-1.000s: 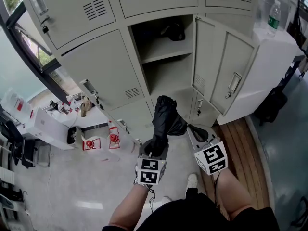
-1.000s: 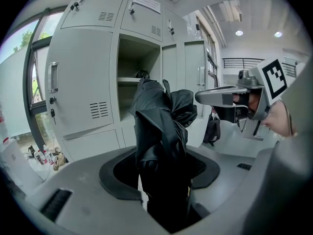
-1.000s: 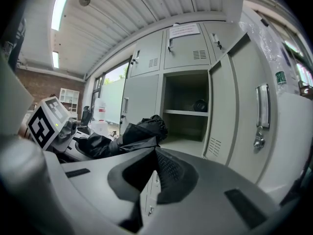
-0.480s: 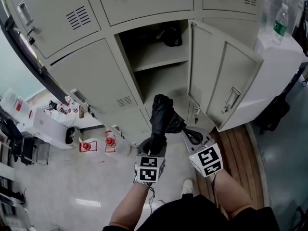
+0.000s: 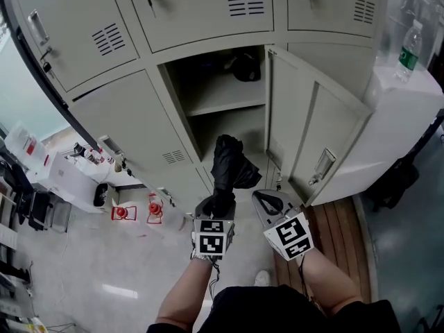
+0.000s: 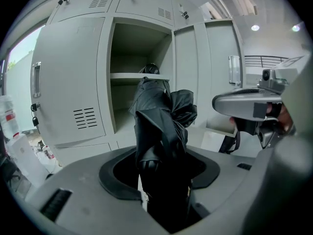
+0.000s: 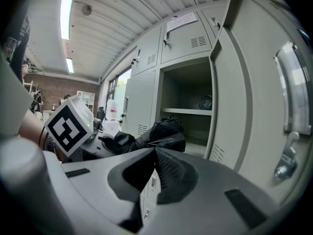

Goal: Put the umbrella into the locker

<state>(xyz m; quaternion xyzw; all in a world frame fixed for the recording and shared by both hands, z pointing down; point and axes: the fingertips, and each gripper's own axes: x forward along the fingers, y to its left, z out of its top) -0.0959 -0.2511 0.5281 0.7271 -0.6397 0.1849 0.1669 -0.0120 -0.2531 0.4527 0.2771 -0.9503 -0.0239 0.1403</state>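
The left claw (image 5: pixel 219 207) is pinching the folded umbrella (image 5: pixel 225 165) by its stiffer lower end, before the open locker (image 5: pixel 182 109); the canopy seems light and floppy. The right claw (image 5: pixel 267 201) is resting pressed together, empty.

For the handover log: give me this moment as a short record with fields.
Left gripper: shut on the folded black umbrella
Right gripper: shut, nothing in it
Locker: door open
Upper shelf: dark item at the back
Task state: umbrella held in front of the opening, not yet inside
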